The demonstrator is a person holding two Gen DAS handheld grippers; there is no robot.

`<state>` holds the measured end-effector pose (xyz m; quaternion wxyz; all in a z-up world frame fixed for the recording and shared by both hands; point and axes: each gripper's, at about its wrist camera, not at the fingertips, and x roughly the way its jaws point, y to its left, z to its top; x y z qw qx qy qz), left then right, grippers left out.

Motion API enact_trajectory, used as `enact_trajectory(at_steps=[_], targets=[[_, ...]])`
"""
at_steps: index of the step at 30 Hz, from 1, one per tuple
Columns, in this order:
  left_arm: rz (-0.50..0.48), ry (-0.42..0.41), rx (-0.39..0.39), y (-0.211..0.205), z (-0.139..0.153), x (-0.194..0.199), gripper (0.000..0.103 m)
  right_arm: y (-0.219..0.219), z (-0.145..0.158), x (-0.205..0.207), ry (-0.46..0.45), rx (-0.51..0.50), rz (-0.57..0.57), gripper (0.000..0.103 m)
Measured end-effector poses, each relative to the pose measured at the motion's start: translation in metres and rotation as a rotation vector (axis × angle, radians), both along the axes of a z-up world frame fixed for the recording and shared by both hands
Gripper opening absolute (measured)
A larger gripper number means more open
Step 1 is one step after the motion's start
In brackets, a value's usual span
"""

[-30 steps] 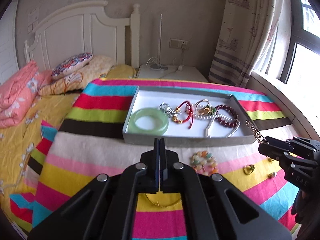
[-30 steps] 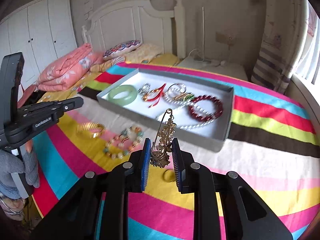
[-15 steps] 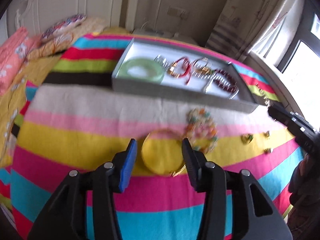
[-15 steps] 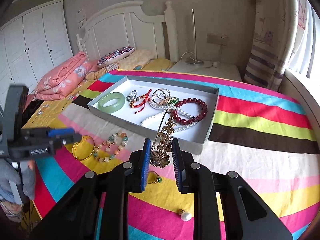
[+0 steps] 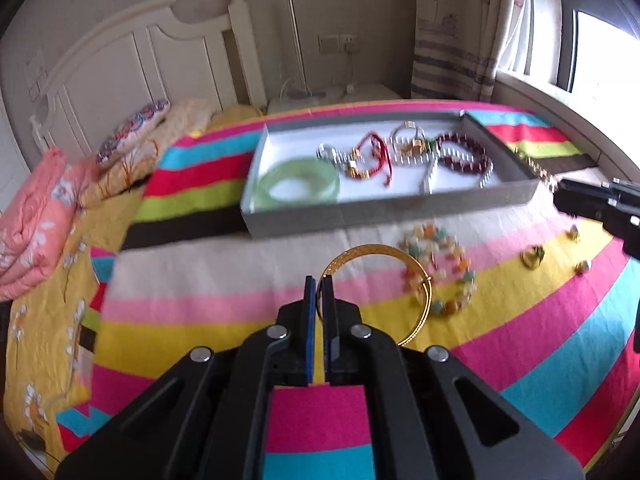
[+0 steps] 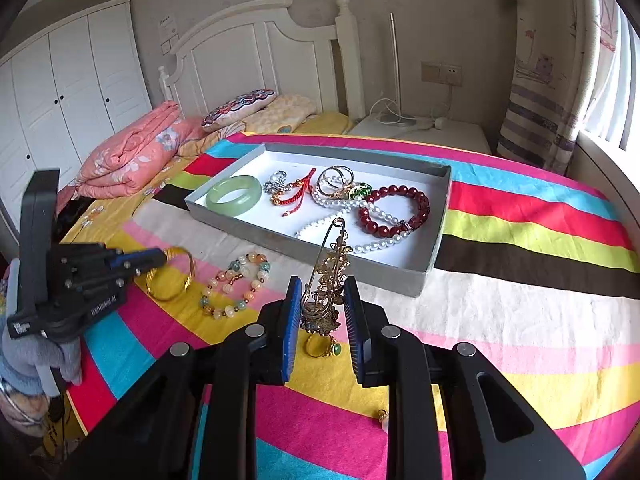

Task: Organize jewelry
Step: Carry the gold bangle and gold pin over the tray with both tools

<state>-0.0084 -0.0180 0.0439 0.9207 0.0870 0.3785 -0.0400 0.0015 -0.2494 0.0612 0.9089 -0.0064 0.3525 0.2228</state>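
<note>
Here, left tool (image 5: pixel 319 280): its blue pads had just snapped together on the rim of the gold bangle (image 5: pixel 416 276), pinching the near side of the hoop; the bangle stood tilted up off the bed.
Right tool (image 6: pixel 322 300): clamped on the lower end of a gold ornate brooch (image 6: pixel 326 276), which stood upright between the pads with its long pin reaching toward the tray.
Tray (image 6: pixel 424 280): a shallow grey box with a white floor, lying on the striped blanket (image 6: pixel 520 240) beyond both tools.
Tray contents: a green jade bangle (image 6: pixel 234 195) at the left end, then a silver piece, a red cord bracelet (image 6: pixel 296 192), silver rings, a white pearl strand (image 6: pixel 344 216) and a dark red bead bracelet (image 6: pixel 396 208) toward the right.
Loose on the bed: a pastel bead bracelet (image 6: pixel 236 286) just right of the gold bangle, touching or overlapping it in the left wrist view; a gold ring with a green stone (image 6: pixel 322 348) under the right tool; a small pearl piece (image 6: pixel 384 420) nearer the camera.
Surroundings: folded pink quilt (image 6: pixel 132 152) and pillows by the white headboard (image 6: pixel 256 52), a curtain (image 6: pixel 560 80) at the window side.
Person: a grey-gloved hand (image 6: pixel 36 356) held the left tool's handle.
</note>
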Motion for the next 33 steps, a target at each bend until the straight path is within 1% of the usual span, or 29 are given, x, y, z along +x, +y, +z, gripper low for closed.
enact_trajectory(at_steps=[2,6,8,11,12,14,18,21,24,30,32,33], targets=[[-0.006,-0.025,0.011,-0.002,0.014,0.005,0.002,0.002,0.004,0.000,-0.011,0.011,0.002,0.022],[-0.018,-0.048,-0.002,-0.007,0.035,0.020,0.002,0.005,0.009,0.007,-0.022,0.010,0.007,0.022],[-0.021,-0.047,-0.011,-0.012,0.041,0.031,0.002,0.006,0.010,0.015,-0.019,0.016,0.005,0.022],[-0.031,-0.022,-0.057,-0.019,0.042,0.056,0.002,0.007,0.012,0.031,-0.008,0.033,0.004,0.022],[-0.026,-0.020,-0.058,-0.022,0.042,0.066,0.002,0.007,0.012,0.037,-0.007,0.031,0.001,0.022],[-0.014,-0.018,-0.055,-0.027,0.039,0.084,0.002,0.010,0.013,0.049,0.001,0.037,-0.002,0.022],[0.023,0.013,-0.093,-0.030,0.028,0.120,0.002,0.012,0.010,0.072,0.020,0.051,-0.015,0.022],[0.058,0.033,-0.109,-0.027,0.017,0.138,0.002,0.018,0.006,0.085,0.032,0.047,-0.023,0.022],[0.080,0.056,-0.126,-0.024,0.006,0.150,0.002,0.022,-0.002,0.095,0.051,0.041,-0.025,0.022],[0.076,0.069,-0.118,-0.027,-0.010,0.154,0.003,0.028,-0.021,0.107,0.095,0.026,-0.029,0.022],[0.065,0.080,-0.122,-0.028,-0.013,0.154,0.005,0.028,-0.026,0.111,0.117,0.021,-0.036,0.023],[0.060,0.081,-0.130,-0.027,-0.013,0.153,0.008,0.028,-0.027,0.111,0.129,0.017,-0.038,0.023]])
